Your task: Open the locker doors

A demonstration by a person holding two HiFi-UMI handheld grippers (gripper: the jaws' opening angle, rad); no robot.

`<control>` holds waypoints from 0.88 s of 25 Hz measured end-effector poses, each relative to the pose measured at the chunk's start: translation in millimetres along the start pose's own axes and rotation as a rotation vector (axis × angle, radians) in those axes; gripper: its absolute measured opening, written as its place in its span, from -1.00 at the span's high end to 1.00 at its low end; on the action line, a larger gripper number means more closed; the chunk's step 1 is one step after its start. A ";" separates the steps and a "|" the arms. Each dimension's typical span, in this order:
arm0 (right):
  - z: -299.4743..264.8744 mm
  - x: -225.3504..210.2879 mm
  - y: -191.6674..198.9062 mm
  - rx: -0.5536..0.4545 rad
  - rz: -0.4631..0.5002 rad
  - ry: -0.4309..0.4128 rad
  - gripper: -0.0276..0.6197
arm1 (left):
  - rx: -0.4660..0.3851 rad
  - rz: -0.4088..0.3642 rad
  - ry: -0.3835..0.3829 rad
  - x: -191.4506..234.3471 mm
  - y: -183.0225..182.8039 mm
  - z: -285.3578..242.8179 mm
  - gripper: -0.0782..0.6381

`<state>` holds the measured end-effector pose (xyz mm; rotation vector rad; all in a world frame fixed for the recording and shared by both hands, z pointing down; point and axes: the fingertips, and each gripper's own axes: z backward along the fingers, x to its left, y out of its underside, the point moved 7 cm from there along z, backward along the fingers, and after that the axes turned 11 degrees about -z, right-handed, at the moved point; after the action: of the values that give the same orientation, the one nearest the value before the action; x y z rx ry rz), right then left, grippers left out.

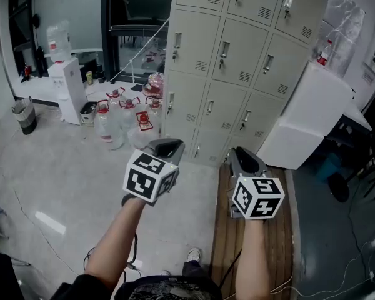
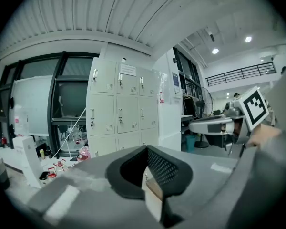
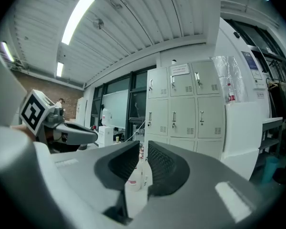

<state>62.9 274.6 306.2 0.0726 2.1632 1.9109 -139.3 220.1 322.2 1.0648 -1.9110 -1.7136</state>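
Observation:
A beige bank of lockers stands ahead, three columns wide, every door closed, each with a small handle and vent. Both grippers hover well short of it, side by side, pointing at its lower rows. My left gripper is shut, its black pads meeting at the tip with nothing between them. My right gripper is open by a narrow gap, nothing in it. The lockers fill the middle of the left gripper view. In the right gripper view, the lockers are straight ahead.
Several large water bottles crowd the floor left of the lockers, beside a white water dispenser and a bin. A white cabinet leans against the lockers' right side. A wooden board lies underfoot.

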 end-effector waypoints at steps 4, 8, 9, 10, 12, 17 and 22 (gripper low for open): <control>-20.7 -12.6 -2.6 -0.007 0.003 -0.016 0.71 | 0.019 -0.010 -0.010 6.9 2.4 -18.8 0.79; -45.1 -31.1 -10.3 -0.023 -0.007 -0.035 0.64 | 0.024 -0.022 -0.024 17.3 -4.5 -44.3 0.79; -52.0 -36.7 -13.0 -0.024 -0.008 -0.042 0.63 | 0.026 -0.023 -0.029 20.2 -6.6 -52.1 0.79; -59.3 -42.7 -15.6 -0.024 -0.009 -0.049 0.61 | 0.027 -0.022 -0.033 23.1 -8.8 -60.5 0.79; -73.7 -55.3 -21.2 -0.021 -0.006 -0.061 0.58 | 0.028 -0.020 -0.044 28.5 -12.8 -78.4 0.79; -107.4 -91.6 -39.6 -0.020 0.003 -0.085 0.51 | 0.016 -0.021 -0.069 39.5 -27.4 -125.9 0.79; -136.9 -127.4 -56.6 -0.012 0.010 -0.119 0.39 | 0.037 -0.020 -0.080 43.1 -42.9 -167.7 0.79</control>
<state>163.1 108.3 285.0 0.1900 2.0777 1.8744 -37.3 74.7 305.3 1.0468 -1.9946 -1.7630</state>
